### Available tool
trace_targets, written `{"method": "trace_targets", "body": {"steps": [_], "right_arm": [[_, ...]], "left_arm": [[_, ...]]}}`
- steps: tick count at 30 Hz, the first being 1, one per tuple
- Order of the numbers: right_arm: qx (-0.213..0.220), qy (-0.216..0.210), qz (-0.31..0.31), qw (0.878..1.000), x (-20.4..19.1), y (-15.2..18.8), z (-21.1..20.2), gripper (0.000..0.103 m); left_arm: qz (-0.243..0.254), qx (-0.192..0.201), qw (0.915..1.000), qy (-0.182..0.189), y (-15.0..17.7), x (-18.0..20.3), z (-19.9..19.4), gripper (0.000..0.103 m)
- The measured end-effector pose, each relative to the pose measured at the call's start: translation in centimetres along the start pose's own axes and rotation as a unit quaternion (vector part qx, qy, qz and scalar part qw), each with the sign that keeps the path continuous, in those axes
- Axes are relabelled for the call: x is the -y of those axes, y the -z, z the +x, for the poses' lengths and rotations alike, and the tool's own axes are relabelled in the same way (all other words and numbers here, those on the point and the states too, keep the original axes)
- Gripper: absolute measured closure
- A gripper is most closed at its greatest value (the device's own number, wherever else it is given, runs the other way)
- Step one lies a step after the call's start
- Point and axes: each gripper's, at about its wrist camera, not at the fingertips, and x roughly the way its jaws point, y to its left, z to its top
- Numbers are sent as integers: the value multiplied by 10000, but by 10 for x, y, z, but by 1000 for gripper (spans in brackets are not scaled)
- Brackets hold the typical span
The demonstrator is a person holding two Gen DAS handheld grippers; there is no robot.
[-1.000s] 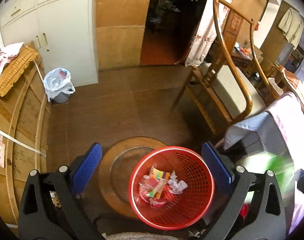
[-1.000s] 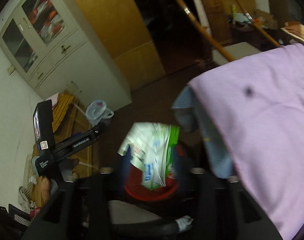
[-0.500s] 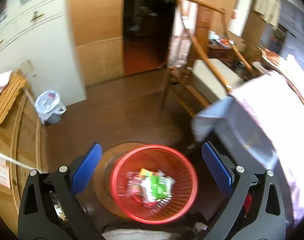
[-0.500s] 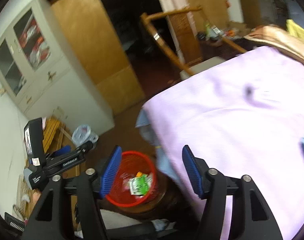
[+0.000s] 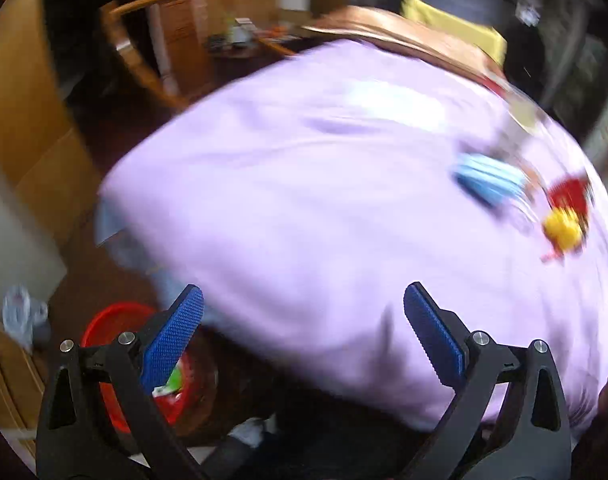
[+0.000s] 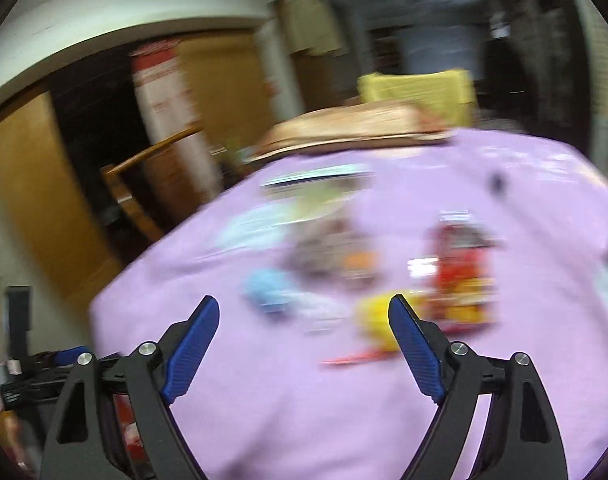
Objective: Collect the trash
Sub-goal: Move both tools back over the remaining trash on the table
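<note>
Both views are motion-blurred. My left gripper [image 5: 304,336] is open and empty over the near edge of a lilac-covered table [image 5: 304,184]. The red trash basket [image 5: 103,320] sits low at the left, holding wrappers. On the cloth lie a blue item [image 5: 488,180], a red packet [image 5: 570,196] and a yellow item [image 5: 562,232]. My right gripper [image 6: 304,344] is open and empty above the cloth [image 6: 304,420]. Ahead of it lie the blue item [image 6: 267,292], the yellow item [image 6: 378,320], the red packet [image 6: 462,272] and a dark wrapper [image 6: 328,252].
A wooden chair [image 5: 143,52] stands beyond the table's far left corner. A brown cover [image 6: 344,128] and a yellow cloth [image 6: 416,88] lie at the table's far side. A small lined bin [image 5: 19,312] stands on the floor at the left.
The green-and-white wrapper left my right gripper and landed in the red basket. Both grippers have swung up and right from the basket to the lilac table.
</note>
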Motion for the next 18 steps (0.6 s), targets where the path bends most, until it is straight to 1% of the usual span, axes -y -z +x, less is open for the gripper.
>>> {"method": "trace_targets", "body": {"steps": [3,5,7,10,11,13,15,18], "right_arm": [[113,404,336,9986,49,5,-4,15],[109,486,530,9974,69,7,1,15],[105,560,671,9961,78,11,4,15],[149,713,595,9956,81,16,9,12],[132,701,596,9957,81,17,9,12],[210,538,617,9964,80,15,7,9],[253,396,693,9965,82,15,4,8],[224,214,1006,9944,95,15,6,8]], "left_arm": [[471,-70,9988,147,-15,46,15,7],[678,-101,9972,300,-25,72,24,7],[815,-122,9959,386,-36,94,32,7],[934,-154,9938,591,-52,121,40,7],[957,-161,9933,633,-55,126,42,7],[1031,-134,9920,716,-71,147,51,7],[1035,-95,9922,692,-82,157,59,7],[980,-119,9930,643,-94,165,70,7]]}}
